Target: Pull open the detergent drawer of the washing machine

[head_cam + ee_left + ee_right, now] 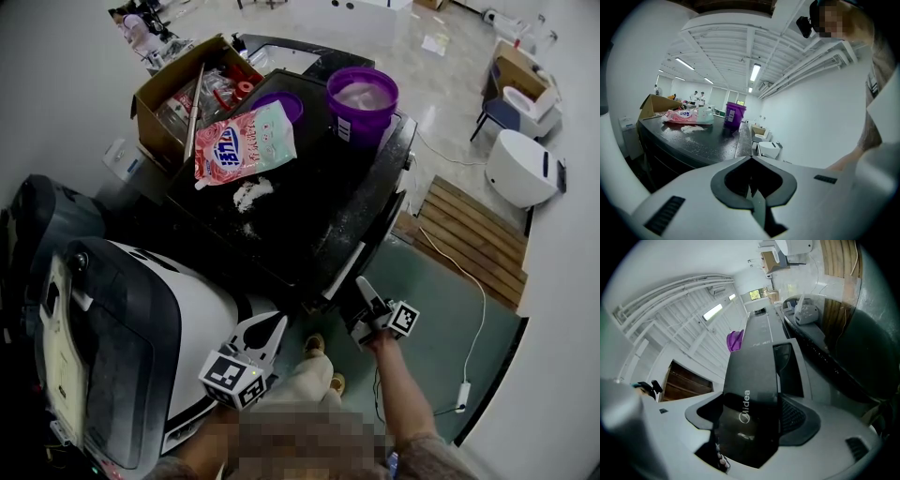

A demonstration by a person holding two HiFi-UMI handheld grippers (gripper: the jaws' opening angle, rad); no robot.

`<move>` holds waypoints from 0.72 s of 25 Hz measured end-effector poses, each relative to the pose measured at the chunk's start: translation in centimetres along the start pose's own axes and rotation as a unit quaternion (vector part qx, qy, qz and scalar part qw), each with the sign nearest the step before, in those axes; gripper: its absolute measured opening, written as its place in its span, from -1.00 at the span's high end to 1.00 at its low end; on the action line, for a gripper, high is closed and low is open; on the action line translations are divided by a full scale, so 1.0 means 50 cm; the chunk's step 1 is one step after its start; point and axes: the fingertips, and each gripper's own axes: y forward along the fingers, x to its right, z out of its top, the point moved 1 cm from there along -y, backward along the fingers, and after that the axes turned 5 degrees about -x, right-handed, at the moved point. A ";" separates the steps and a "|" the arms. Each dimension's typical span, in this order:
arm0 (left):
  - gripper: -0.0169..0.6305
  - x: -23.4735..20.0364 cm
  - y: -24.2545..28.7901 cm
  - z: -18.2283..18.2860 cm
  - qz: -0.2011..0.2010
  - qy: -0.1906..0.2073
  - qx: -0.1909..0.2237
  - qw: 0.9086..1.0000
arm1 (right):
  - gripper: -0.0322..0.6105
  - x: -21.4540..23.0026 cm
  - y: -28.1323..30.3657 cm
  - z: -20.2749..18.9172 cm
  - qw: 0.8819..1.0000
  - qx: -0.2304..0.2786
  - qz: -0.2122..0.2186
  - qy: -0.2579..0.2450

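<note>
The black washing machine (309,225) stands in the middle of the head view. My right gripper (364,298) is at its front edge. In the right gripper view the right gripper (752,409) has its jaws on either side of the glossy black detergent drawer front (754,376), which bears a Midea logo and fills the gap between the pads. How far the drawer stands out I cannot tell. My left gripper (275,325) hangs low at the left, away from the machine. Seen in its own view, the left gripper (751,158) is shut with its tips together and nothing between them.
On the machine top lie a pink detergent bag (246,142), spilled white powder (251,194), a purple bucket (362,98) and a cardboard box (178,89). A white and grey appliance (122,347) stands at the left. A wooden pallet (473,239) and a cable (464,394) lie on the floor at the right.
</note>
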 end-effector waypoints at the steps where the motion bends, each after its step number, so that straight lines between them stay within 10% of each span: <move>1: 0.88 0.002 0.000 -0.001 -0.001 0.001 0.000 1.000 | -0.18 -0.002 -0.005 0.002 1.000 0.001 0.000 0.000; 18: 0.88 0.032 0.004 -0.009 -0.016 0.007 -0.008 1.000 | -0.18 -0.014 -0.044 0.009 1.000 0.003 -0.005 -0.007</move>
